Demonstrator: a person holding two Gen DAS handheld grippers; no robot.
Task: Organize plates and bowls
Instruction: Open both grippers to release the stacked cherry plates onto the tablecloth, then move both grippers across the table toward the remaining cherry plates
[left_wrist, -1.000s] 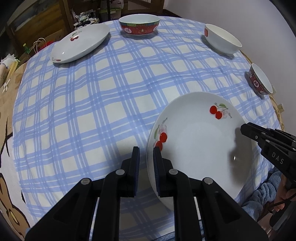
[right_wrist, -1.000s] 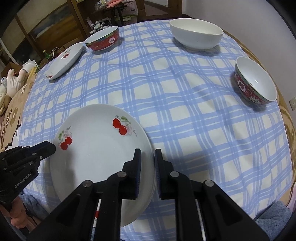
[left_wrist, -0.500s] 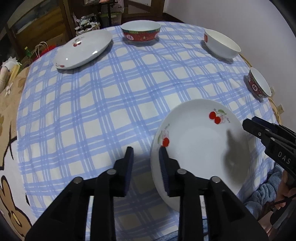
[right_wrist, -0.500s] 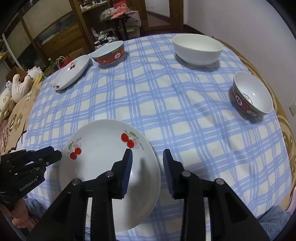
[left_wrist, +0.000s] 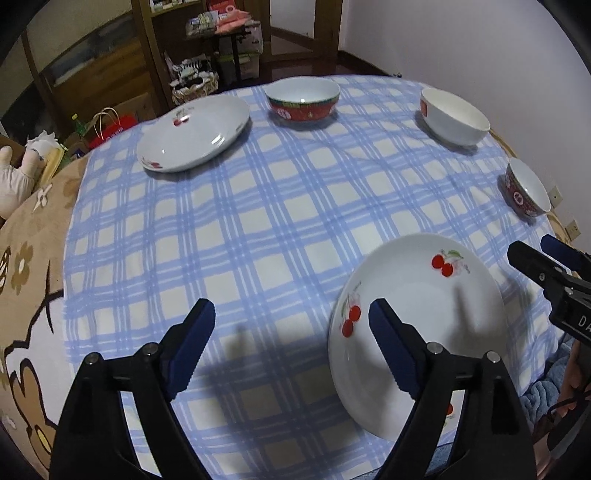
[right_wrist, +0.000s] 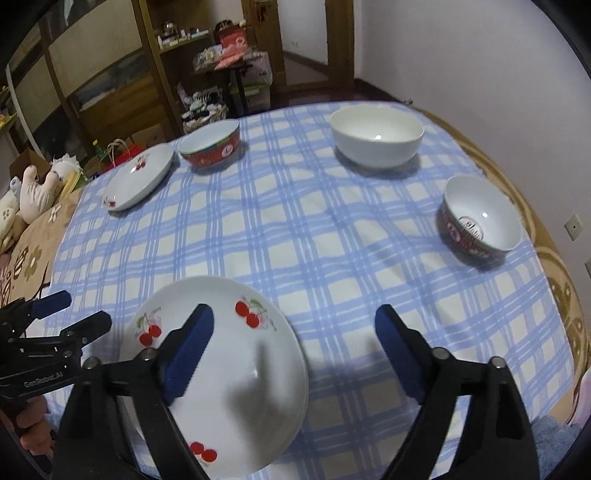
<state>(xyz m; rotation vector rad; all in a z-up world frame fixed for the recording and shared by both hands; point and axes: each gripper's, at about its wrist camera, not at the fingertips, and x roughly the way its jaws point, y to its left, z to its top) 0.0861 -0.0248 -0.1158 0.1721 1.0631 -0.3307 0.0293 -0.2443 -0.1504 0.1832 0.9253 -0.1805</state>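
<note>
A white cherry plate (left_wrist: 421, 325) lies on the blue checked tablecloth (left_wrist: 258, 221) near the front edge; it also shows in the right wrist view (right_wrist: 236, 369). My left gripper (left_wrist: 291, 347) is open and empty above the plate's left rim. My right gripper (right_wrist: 295, 350) is open and empty above its right rim. A second cherry plate (left_wrist: 195, 133) lies at the far left. A red bowl (left_wrist: 303, 98), a white bowl (left_wrist: 454, 116) and a small red bowl (left_wrist: 526, 192) stand along the far and right sides.
The round table's edge curves close behind the small red bowl (right_wrist: 480, 221). A wooden cabinet (right_wrist: 110, 74) and cluttered floor items lie beyond the table. Plush toys (right_wrist: 33, 188) sit at the left. A blue towel (left_wrist: 546, 398) lies by the front right edge.
Both grippers let go of the near plate's rim, opened wide and pulled up and back. The plate now rests flat on the cloth.
</note>
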